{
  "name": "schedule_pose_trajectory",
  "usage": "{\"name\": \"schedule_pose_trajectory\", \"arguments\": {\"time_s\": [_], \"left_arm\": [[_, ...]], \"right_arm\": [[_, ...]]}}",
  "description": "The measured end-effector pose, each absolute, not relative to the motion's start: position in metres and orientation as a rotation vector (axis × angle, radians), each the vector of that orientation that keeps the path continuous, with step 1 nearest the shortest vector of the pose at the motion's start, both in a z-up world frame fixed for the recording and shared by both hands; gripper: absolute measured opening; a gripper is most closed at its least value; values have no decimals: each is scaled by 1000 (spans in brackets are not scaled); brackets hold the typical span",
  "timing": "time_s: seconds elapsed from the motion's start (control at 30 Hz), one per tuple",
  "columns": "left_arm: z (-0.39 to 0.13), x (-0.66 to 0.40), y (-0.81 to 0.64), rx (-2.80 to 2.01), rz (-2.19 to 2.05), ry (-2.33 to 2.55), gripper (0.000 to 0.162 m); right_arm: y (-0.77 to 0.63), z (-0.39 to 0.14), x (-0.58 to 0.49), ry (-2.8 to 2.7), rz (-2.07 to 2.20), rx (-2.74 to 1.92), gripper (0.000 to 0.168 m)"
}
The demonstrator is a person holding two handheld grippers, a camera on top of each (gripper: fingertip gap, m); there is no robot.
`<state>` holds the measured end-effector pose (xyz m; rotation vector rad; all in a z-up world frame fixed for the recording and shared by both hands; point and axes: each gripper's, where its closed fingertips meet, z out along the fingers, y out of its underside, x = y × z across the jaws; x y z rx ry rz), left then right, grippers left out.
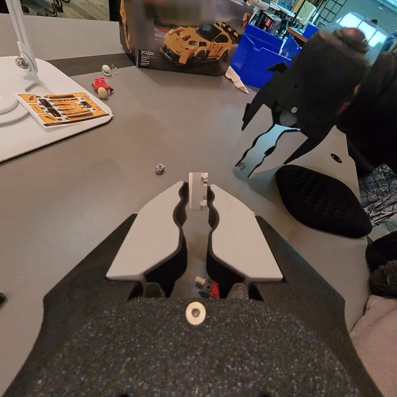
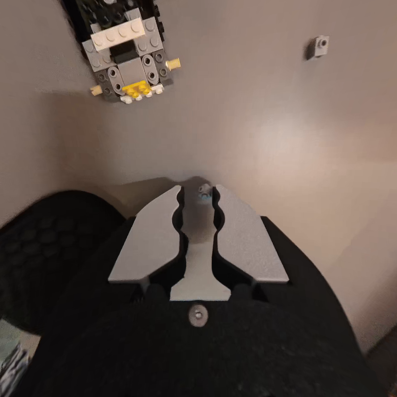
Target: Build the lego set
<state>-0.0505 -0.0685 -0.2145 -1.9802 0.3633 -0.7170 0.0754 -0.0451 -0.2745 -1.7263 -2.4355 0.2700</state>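
I work over a grey table (image 1: 150,133), with the set's box (image 1: 182,43) standing at its far edge as a reference for the yellow car. A white stand base (image 1: 32,133) at my left keeps the sticker sheet (image 1: 64,109) flat and out of the way. The half-built chassis (image 2: 126,58) lies on the table ahead of my right gripper (image 2: 197,193), well apart from it, studs up and ready to take parts.

My left gripper (image 1: 197,191) is nearly closed on a light grey plate assembly (image 1: 198,190), held edge-on, I judge so its studs can face the chassis. My right gripper's jaws stand slightly apart around a tiny clear piece (image 2: 205,191) at the tips; I cannot tell whether they grip it. A small grey stud brick (image 1: 160,168) waits loose on the table between the two grippers.
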Motion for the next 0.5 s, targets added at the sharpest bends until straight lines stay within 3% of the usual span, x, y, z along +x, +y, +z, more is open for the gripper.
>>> {"name": "schedule_pose_trajectory", "arguments": {"time_s": [0.27, 0.5], "left_arm": [[-223, -44, -71, -2010, -732, 384, 16], [-225, -43, -72, -2017, -761, 391, 16]], "right_arm": [[-49, -274, 94, -2487, 209, -1726, 35], [-45, -267, 113, -2357, 372, -1758, 17]]}}
